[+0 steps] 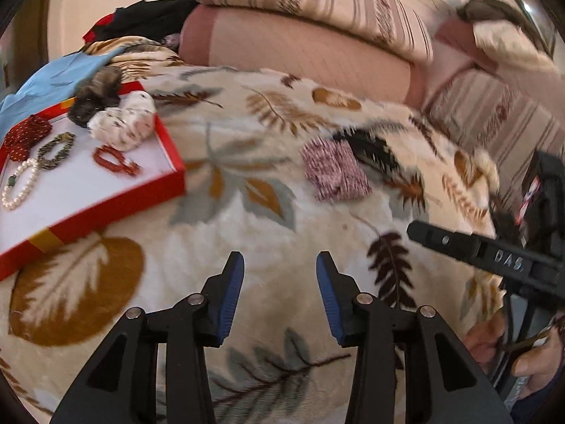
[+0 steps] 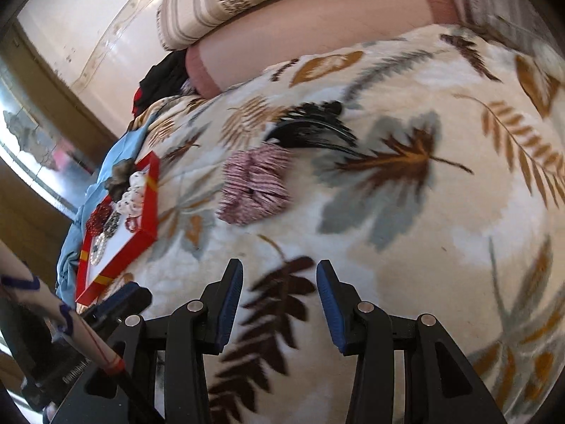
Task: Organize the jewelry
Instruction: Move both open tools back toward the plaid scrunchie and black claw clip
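A shallow red box (image 1: pixel 106 208) with a white floor lies on the leaf-patterned blanket at the left. In it lie a pearl string (image 1: pixel 21 185), a red bead bracelet (image 1: pixel 116 160), a dark speckled bracelet (image 1: pixel 56 150), a dark red beaded piece (image 1: pixel 26 136), a white spotted scrunchie (image 1: pixel 123 123) and a brown furry scrunchie (image 1: pixel 95 97). A pink-and-white striped scrunchie (image 1: pixel 333 173) lies on the blanket ahead; it also shows in the right wrist view (image 2: pixel 254 185). My left gripper (image 1: pixel 280 265) is open and empty. My right gripper (image 2: pixel 280 272) is open and empty, and it also shows at the right of the left wrist view (image 1: pixel 423 233).
The red box also shows at the left of the right wrist view (image 2: pixel 141 236). Striped cushions (image 1: pixel 317 3) and a pink bolster (image 1: pixel 300 56) lie behind. A blue cloth (image 1: pixel 53 77) sits behind the box. A black feather print (image 2: pixel 310 127) lies on the blanket beside the striped scrunchie.
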Available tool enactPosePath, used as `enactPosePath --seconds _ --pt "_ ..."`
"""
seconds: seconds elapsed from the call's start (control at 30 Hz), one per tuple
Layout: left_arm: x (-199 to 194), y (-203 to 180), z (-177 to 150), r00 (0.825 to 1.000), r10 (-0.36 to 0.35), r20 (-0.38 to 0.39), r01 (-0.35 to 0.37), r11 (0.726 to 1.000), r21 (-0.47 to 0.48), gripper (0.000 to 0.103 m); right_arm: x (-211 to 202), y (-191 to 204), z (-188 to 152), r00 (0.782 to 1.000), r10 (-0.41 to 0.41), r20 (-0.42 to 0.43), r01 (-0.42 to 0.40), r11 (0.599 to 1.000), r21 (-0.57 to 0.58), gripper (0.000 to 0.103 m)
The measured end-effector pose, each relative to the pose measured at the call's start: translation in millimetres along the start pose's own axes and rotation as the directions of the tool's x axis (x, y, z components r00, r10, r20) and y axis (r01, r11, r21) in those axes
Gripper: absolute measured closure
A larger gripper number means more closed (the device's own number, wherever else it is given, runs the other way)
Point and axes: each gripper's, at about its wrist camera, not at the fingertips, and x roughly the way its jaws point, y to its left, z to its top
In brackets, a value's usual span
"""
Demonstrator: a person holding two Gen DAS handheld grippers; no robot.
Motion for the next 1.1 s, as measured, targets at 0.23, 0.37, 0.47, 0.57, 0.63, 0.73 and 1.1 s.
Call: enactPosePath --seconds 0.23,0.37,0.47,0.57,0.63,0.73,1.1 --pt "12.4 -8.8 -10.7 0.998 0.063 0.001 -0.063 0.997 0.045 0.053 7.2 -18.5 -10.7 0.999 0.040 0.001 -0.040 0.998 0.041 0.056" --pt "16.7 -12.5 -13.4 0.996 0.088 0.006 -0.088 0.994 0.058 0.051 4.5 -12.1 -10.7 0.999 0.034 0.008 -0.034 0.999 0.000 0.056" --pt "17.8 -15.3 -14.3 0.995 0.096 0.012 -0.097 0.992 0.076 0.049 4.2 -7.1 -12.0 1.000 -0.001 0.017 0.002 0.999 -0.033 0.056" --pt "17.2 -16.2 -14.6 0.994 0.105 0.018 -0.106 0.991 0.085 0.049 1.9 -4.6 -11.5 0.999 -0.011 0.035 0.012 0.999 -0.047 0.056" --pt "15.8 -17.0 -14.4 0.994 0.109 0.025 -0.111 0.990 0.090 0.049 -1.7 -3.3 -10.9 0.998 -0.018 0.053 0.021 0.998 -0.058 0.056" --pt "14.3 -18.7 -14.1 0.992 0.122 0.037 -0.125 0.987 0.102 0.049 -6.9 -3.8 -7.7 0.996 -0.034 0.083 0.039 0.997 -0.063 0.056" --pt "16.0 -24.7 -10.9 0.988 0.148 0.045 -0.153 0.979 0.133 0.045 -5.0 -2.6 21.1 0.989 -0.058 0.135 0.068 0.995 -0.069 0.056"
